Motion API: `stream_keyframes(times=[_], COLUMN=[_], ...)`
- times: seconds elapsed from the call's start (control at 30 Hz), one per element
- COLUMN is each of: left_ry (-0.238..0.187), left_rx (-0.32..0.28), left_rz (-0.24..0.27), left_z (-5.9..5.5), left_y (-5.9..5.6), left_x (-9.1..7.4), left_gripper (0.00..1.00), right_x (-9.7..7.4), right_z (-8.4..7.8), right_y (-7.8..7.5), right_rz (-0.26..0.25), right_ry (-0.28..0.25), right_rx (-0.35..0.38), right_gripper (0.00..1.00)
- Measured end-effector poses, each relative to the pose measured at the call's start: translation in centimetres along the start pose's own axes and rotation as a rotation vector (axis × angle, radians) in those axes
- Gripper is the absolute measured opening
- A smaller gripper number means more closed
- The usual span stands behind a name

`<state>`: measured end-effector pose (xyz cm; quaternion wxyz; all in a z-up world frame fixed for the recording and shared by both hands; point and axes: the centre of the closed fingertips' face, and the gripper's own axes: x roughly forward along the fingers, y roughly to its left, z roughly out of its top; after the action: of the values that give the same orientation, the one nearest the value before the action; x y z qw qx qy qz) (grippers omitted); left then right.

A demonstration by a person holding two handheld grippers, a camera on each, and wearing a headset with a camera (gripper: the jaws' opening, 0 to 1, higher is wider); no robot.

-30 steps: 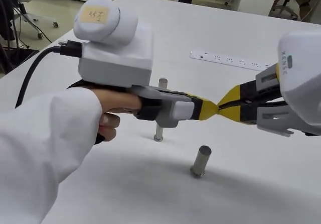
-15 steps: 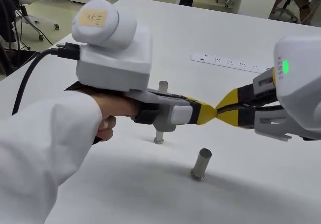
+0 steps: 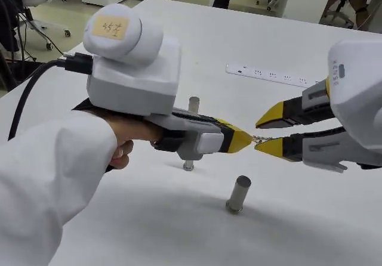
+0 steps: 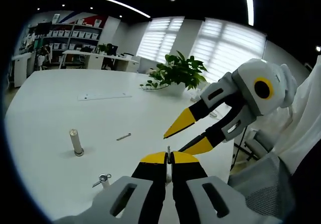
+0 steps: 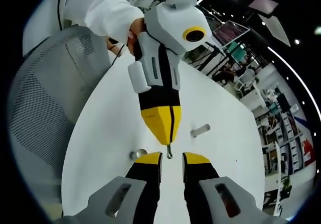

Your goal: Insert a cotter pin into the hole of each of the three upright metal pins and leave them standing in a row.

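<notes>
The left claw [image 3: 242,139] is pressed fully closed, its yellow tips pinching one end of a cotter pin [image 3: 258,139]. The pin juts straight out beyond the tips as a thin grey sliver of wire. In the right gripper view its free end shows a small loop [image 5: 170,152].

The right claw [image 3: 258,136] faces the left one tip to tip with its jaws spread well apart. The free end of the cotter pin reaches into the gap between them. It lies close to the lower tip, though whether it touches cannot be told. Both claws hang in the air above the surface [image 3: 310,218].

Below them, a thick metal pin [image 3: 239,193] stands upright on the surface, a short dull grey cylinder. A slim metal pin [image 3: 193,103] stands just behind, its middle hidden by the left claw's body.

In the left gripper view a loose cotter pin [image 4: 123,136] lies flat on the surface. Near that view's lower edge another upright pin [image 4: 104,179] seems to carry a looped wire through its top.

A white power strip [image 3: 274,74] lies farther back. A hand [image 3: 122,138] in a white sleeve [image 3: 48,182] grips the left claw's handle.
</notes>
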<state>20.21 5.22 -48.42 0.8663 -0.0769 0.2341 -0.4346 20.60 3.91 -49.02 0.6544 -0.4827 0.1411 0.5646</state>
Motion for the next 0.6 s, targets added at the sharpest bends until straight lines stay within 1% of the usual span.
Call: stream_keyframes(times=[0.03, 0.07, 0.13, 0.17, 0.2, 0.27, 0.3, 0.33, 0.37, 0.43, 0.47, 0.5, 0.53, 0.6], left_ry=[0.000, -0.013, -0.025, -0.028, -0.036, -0.034, -0.028, -0.031, -0.037, -0.036, -0.030, -0.029, -0.031, -0.037], left_rx=[0.006, 0.049, 0.106, 0.145, 0.160, 0.206, 0.241, 0.267, 0.281, 0.309, 0.355, 0.375, 0.377, 0.394], left_rz=[0.000, -0.002, -0.003, -0.010, -0.020, -0.018, -0.018, -0.025, -0.037, -0.042, -0.047, -0.051, -0.059, -0.083], left_z=[0.0, 0.2, 0.5, 0.6, 0.7, 0.7, 0.7, 0.7, 0.7, 0.7, 0.6, 0.6, 0.6, 0.5], left_y=[0.0, -0.1, -0.1, -0.3, -0.5, -0.5, -0.5, -0.6, -0.9, -1.0, -1.1, -1.2, -1.4, -1.8], left_x=[0.0, -0.1, -0.2, -0.3, -0.3, -0.4, -0.5, -0.5, -0.5, -0.5, -0.5, -0.5, -0.5, -0.5], left_gripper=[0.00, 0.00, 0.00, 0.00, 0.00, 0.00, 0.00, 0.00, 0.00, 0.00, 0.00, 0.00, 0.00, 0.00], right_x=[0.0, 0.0, 0.0, 0.0, 0.0, -0.1, -0.2, -0.2, -0.3, -0.3, -0.4, -0.4, -0.4, -0.3], right_z=[-0.1, -0.2, -0.3, -0.4, -0.5, -0.5, -0.5, -0.5, -0.5, -0.4, -0.4, -0.3, -0.3, -0.1], right_y=[0.0, 0.1, 0.2, 0.4, 0.4, 0.3, 0.3, 0.3, 0.4, 0.7, 0.8, 1.0, 1.1, 1.2], right_rz=[0.002, 0.016, 0.027, 0.045, 0.051, 0.067, 0.076, 0.081, 0.094, 0.109, 0.124, 0.136, 0.146, 0.145], right_ry=[-0.001, -0.011, -0.022, -0.032, -0.035, -0.049, -0.057, -0.064, -0.070, -0.077, -0.084, -0.091, -0.095, -0.094], right_rx=[0.014, 0.049, 0.083, 0.116, 0.133, 0.167, 0.192, 0.200, 0.212, 0.225, 0.242, 0.253, 0.265, 0.269], right_gripper=[0.14, 0.15, 0.15, 0.16, 0.16, 0.16, 0.17, 0.17, 0.16, 0.16, 0.16, 0.16, 0.15, 0.12])
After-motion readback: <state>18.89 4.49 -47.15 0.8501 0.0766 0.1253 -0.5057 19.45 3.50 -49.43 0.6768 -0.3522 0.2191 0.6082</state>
